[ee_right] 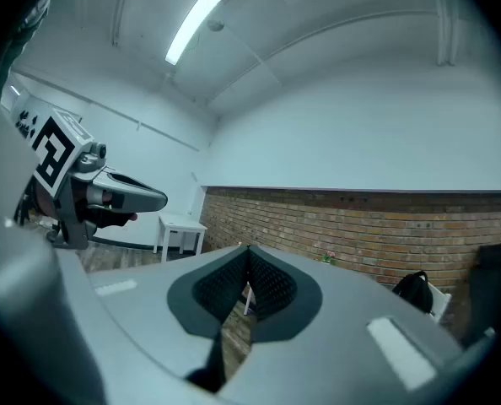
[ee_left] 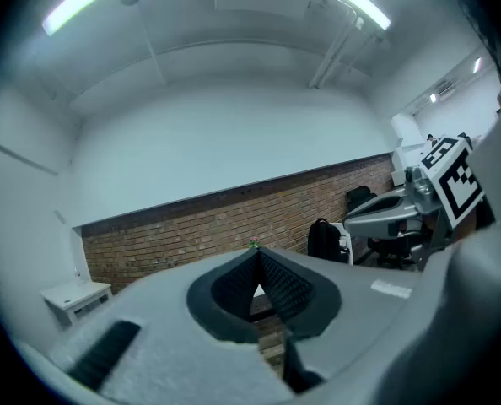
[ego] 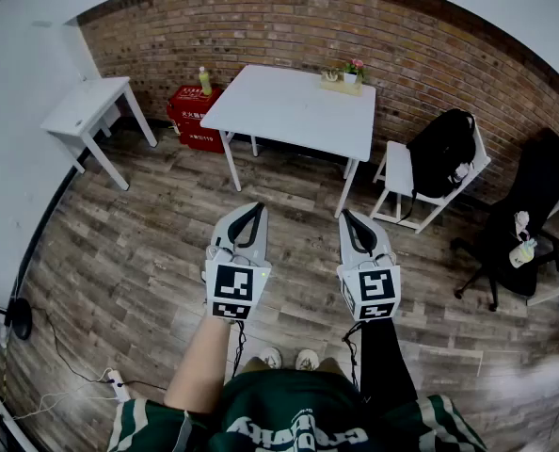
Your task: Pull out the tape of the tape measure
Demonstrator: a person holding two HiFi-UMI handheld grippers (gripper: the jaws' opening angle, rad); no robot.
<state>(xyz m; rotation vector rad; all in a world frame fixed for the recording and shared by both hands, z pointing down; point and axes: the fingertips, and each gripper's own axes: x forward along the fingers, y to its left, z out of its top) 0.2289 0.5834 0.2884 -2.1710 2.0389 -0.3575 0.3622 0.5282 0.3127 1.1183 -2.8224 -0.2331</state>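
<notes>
left gripper (ego: pixel 256 208) and right gripper (ego: pixel 348 217) hover side by side over the wood floor (ego: pixel 148 252), each pinched together on nothing, no tape measure in sight, not even on the far white tabletop (ego: pixel 298 111), so arriving with jaws unopened would likely shove it away

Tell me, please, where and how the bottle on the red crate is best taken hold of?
Probably round its middle, pinched level, coming from the floor side in front. The bottle stands upright on the red crate, with the brick wall behind it and the white table close at its right, so the front looks freest.
</notes>
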